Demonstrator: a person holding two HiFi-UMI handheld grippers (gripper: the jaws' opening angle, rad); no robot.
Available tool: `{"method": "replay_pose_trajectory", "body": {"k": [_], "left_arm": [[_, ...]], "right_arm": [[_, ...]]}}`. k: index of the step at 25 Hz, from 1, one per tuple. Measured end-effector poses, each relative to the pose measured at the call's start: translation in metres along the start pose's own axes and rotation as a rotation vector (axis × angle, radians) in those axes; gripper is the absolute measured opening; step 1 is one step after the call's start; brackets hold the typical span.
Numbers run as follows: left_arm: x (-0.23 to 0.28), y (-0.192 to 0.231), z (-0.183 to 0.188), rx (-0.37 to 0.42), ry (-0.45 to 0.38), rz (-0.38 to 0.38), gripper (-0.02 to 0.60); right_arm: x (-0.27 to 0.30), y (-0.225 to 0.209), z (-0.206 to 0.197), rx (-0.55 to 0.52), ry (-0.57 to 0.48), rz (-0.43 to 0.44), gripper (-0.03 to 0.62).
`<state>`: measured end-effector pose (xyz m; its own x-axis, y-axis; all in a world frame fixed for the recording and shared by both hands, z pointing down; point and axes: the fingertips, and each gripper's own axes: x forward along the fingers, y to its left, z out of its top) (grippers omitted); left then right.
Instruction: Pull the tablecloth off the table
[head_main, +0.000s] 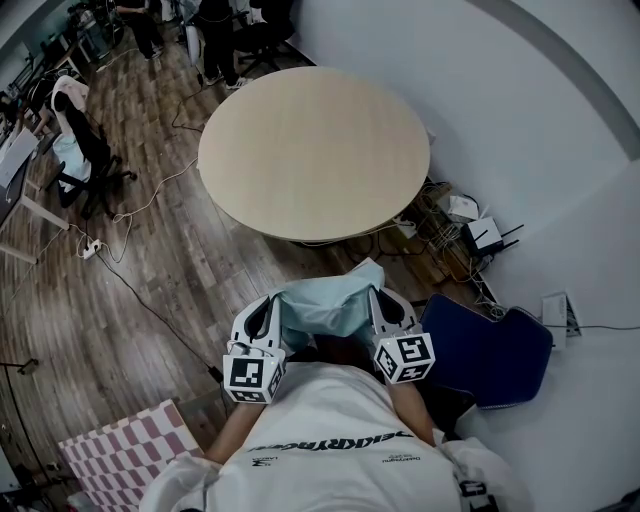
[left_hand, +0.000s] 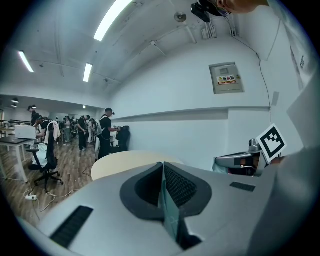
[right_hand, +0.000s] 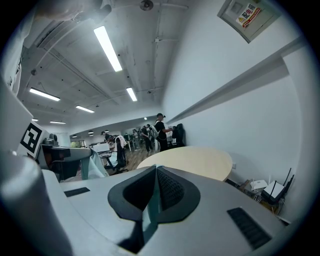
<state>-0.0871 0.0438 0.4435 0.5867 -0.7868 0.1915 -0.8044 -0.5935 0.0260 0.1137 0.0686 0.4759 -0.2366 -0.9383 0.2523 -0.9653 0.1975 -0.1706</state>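
Note:
The round beige table (head_main: 315, 150) stands bare ahead of me. The pale teal tablecloth (head_main: 325, 305) hangs bunched between my two grippers, close to my chest and off the table. My left gripper (head_main: 272, 305) is shut on the cloth's left edge. In the left gripper view a thin fold of cloth (left_hand: 168, 207) is pinched between the closed jaws (left_hand: 163, 169). My right gripper (head_main: 378, 297) is shut on the right edge. In the right gripper view the cloth (right_hand: 149, 212) is likewise pinched in the closed jaws (right_hand: 156, 172), with the table (right_hand: 195, 160) beyond.
A blue chair (head_main: 490, 350) stands just right of me, by the white wall. Cables and a router (head_main: 455, 225) lie on the floor under the table's right side. An office chair (head_main: 85, 150) and people (head_main: 215, 35) are at the far left; a pink checkered item (head_main: 125, 455) is at lower left.

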Motion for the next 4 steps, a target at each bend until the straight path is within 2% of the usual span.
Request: {"method": "replay_pose_trajectory", "body": {"k": [4], "left_arm": [[-0.0001, 0.0045, 0.0019, 0.006, -0.002, 0.000, 0.015]], "right_arm": [[0.0040, 0.0030, 0.0033, -0.001, -0.005, 0.000, 0.034]]}}
